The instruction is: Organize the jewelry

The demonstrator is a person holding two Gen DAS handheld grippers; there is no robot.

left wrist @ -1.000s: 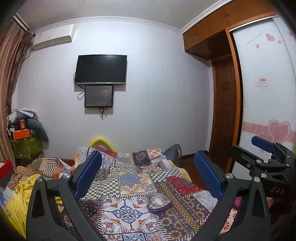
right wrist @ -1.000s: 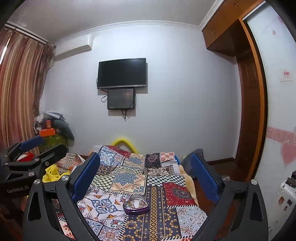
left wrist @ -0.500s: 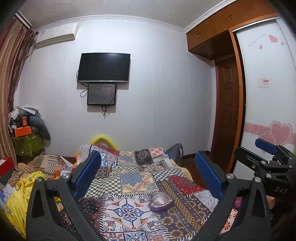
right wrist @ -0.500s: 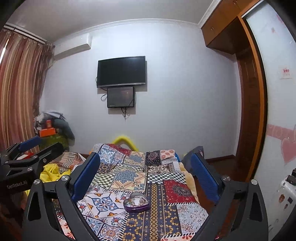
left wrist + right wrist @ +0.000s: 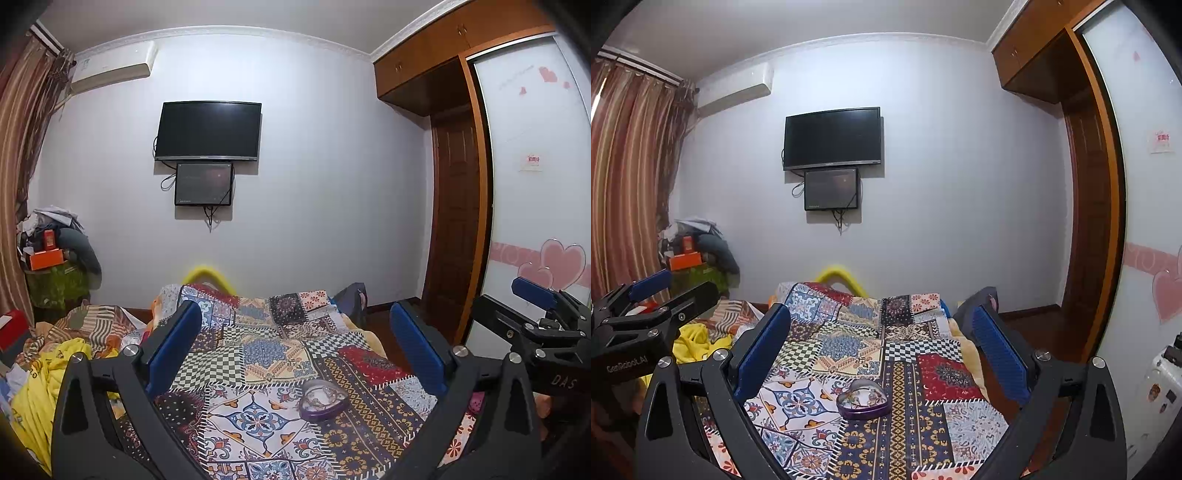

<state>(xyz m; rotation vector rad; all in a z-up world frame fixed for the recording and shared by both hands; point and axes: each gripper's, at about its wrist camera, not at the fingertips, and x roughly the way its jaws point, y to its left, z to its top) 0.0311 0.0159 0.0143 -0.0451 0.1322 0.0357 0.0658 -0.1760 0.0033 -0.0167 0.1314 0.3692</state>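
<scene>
Heart box [image 5: 863,399] seemingly unmoved, as before

We read "DAS" on the right gripper [image 5: 532,295] body and "GenRobot.AI" on the left gripper [image 5: 674,286] body; wardrobe sticker [image 5: 530,162] illegible.

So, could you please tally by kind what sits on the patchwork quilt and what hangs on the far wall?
Heart-shaped jewelry box on the quilt: 1
Black screens on the wall: 2, large and small
Air conditioner: 1
Total: 4
</scene>
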